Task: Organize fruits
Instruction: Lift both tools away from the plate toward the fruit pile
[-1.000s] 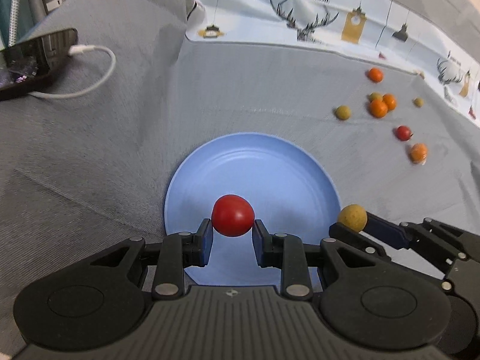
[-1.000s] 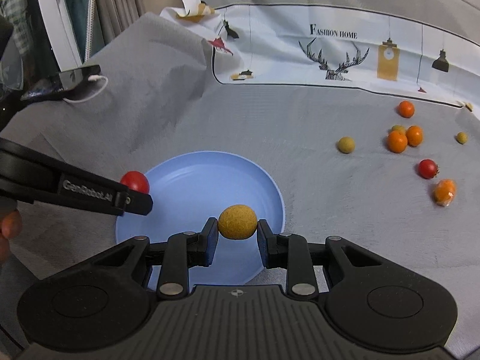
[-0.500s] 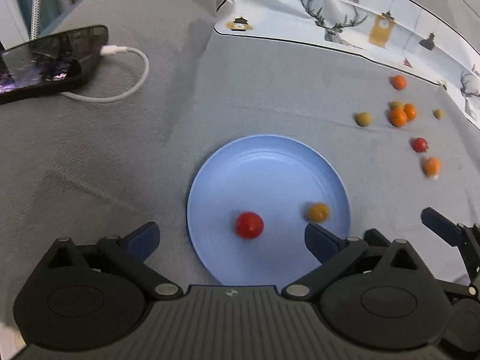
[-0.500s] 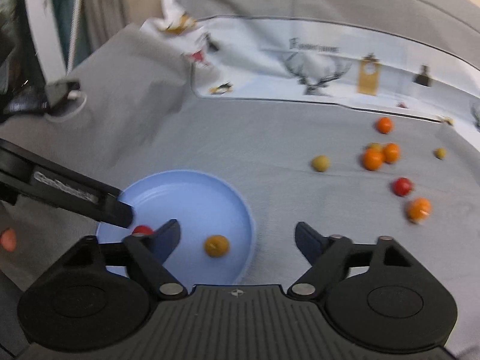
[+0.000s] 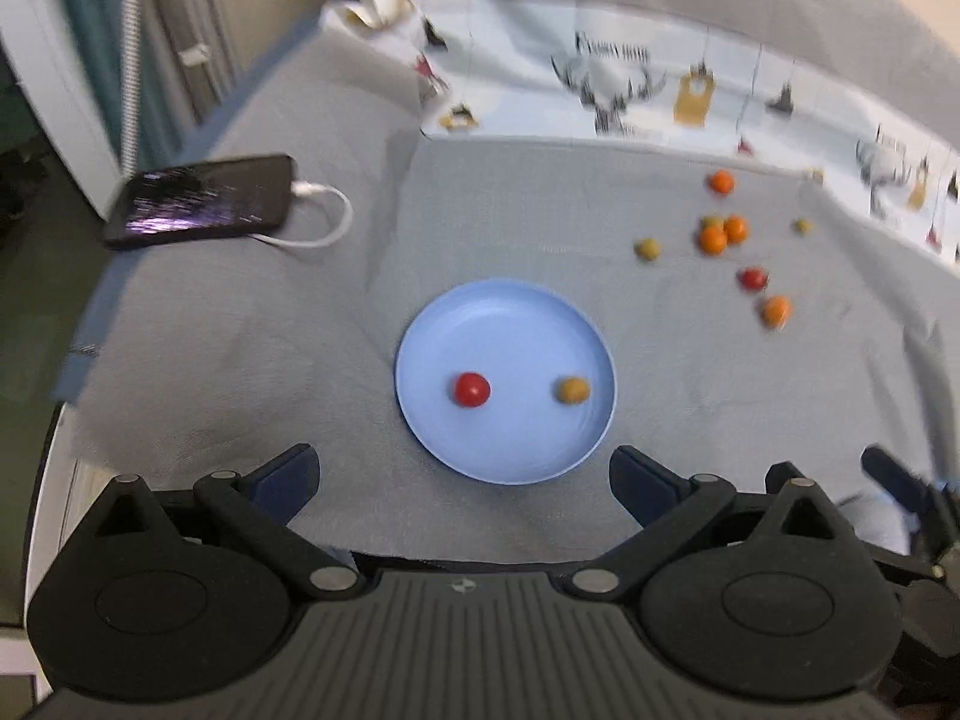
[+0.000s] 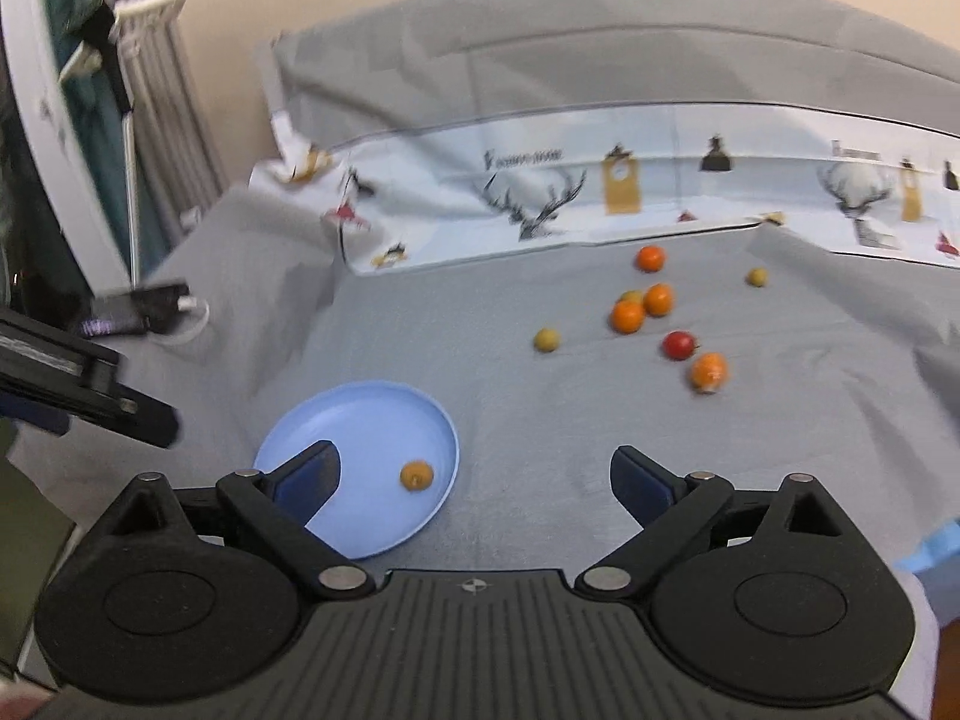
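Observation:
A blue plate point(image 5: 510, 312) lies on the grey cloth and holds a red tomato point(image 5: 471, 389) and a yellow-brown fruit point(image 5: 572, 390). My left gripper point(image 5: 463, 474) is open and empty, above and behind the plate's near edge. My right gripper point(image 6: 475, 471) is open and empty, to the right of the plate point(image 6: 384, 408); the yellow-brown fruit point(image 6: 416, 474) shows there, the tomato is hidden. Several loose fruits lie at the far right: orange ones point(image 6: 627, 316), a red one point(image 6: 679, 344), yellow-green ones point(image 6: 546, 339).
A black phone point(image 5: 201, 201) with a white cable point(image 5: 324, 222) lies at the far left on the cloth. A white printed cloth point(image 6: 600, 192) runs along the back. The table's left edge drops off near a white appliance point(image 5: 48, 90).
Both grippers opened and let their fruits drop onto the plate, then drew back and up. The plate now looks smaller and farther in both views.

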A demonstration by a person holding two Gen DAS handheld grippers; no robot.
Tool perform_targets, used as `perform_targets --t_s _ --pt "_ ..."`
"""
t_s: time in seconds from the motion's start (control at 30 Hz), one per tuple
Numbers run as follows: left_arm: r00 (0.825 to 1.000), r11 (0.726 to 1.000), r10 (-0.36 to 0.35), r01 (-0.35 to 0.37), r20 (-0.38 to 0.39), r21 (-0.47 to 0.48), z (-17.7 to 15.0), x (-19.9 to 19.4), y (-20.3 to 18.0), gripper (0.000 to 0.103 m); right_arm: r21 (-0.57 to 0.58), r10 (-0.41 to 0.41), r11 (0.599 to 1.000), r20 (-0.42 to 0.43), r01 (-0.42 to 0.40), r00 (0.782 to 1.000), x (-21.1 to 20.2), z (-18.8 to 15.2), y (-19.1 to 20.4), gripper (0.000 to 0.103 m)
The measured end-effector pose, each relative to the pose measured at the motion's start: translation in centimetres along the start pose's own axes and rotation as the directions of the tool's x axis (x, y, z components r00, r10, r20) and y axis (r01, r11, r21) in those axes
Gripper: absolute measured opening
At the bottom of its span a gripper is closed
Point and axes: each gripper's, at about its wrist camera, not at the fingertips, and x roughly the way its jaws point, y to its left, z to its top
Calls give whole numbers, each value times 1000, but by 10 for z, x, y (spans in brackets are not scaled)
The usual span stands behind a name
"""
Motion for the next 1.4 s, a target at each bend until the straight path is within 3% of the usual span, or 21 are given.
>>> perform_targets --t_s 0.2,0.63,1.07,1.4 --pt "998 999 34 -33 43 -15 -17 -33 -3 103 12 1 1000 38 -2 999 -27 -7 -4 97" --pt "998 1000 22 -22 56 2 -31 -50 -9 103 45 -14 999 78 10 997 -52 -16 -15 98" --pt "998 999 34 -36 53 26 -7 -44 -26 103 97 -28 995 43 23 999 -35 -16 -27 98" --pt "999 997 32 -34 25 74 33 -23 -55 103 153 -59 987 3 58 998 -9 -8 -50 98"
